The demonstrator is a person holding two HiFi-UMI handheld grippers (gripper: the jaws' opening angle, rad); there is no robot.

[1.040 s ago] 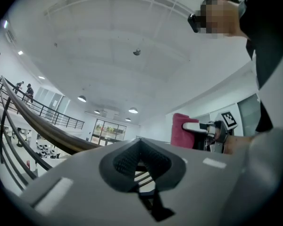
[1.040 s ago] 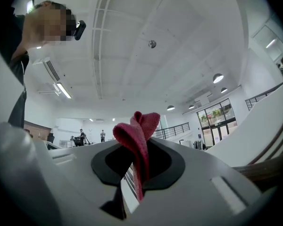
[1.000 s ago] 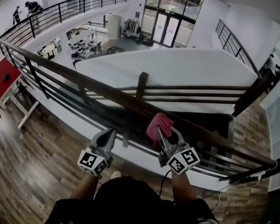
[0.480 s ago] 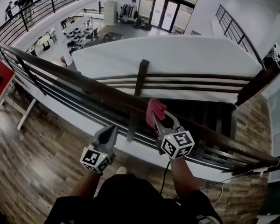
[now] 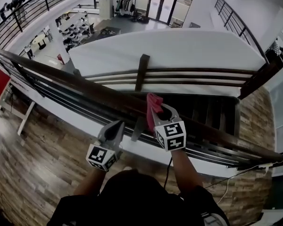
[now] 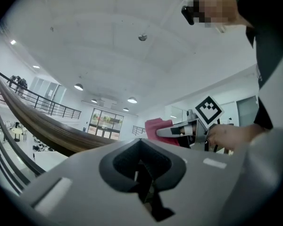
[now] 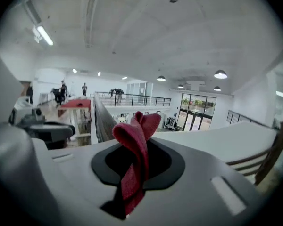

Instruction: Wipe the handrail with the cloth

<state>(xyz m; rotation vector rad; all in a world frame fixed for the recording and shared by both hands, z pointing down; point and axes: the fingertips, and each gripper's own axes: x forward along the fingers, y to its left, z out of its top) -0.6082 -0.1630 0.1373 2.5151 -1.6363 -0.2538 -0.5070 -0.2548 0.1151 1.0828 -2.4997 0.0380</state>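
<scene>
Bright, even indoor light. Round ceiling lamps point(image 7: 220, 74) and a strip light point(image 7: 45, 35) glow overhead; daylight enters through the far glass doors point(image 5: 158, 6). White walls near washout, no hard shadows. Wood floor point(image 5: 33, 159) at near left is darker. Heavy fisheye: the handrail point(image 5: 85, 89) bows, edges smear. Both gripper views ringed by black vignette; nearest foreground soft, far hall sharper.

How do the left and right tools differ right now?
The right tool is shut on the red cloth; the left tool is shut on nothing. The right tool's cloth is up at the handrail; the left tool hangs nearer the person, short of it. Both point toward the handrail.
</scene>
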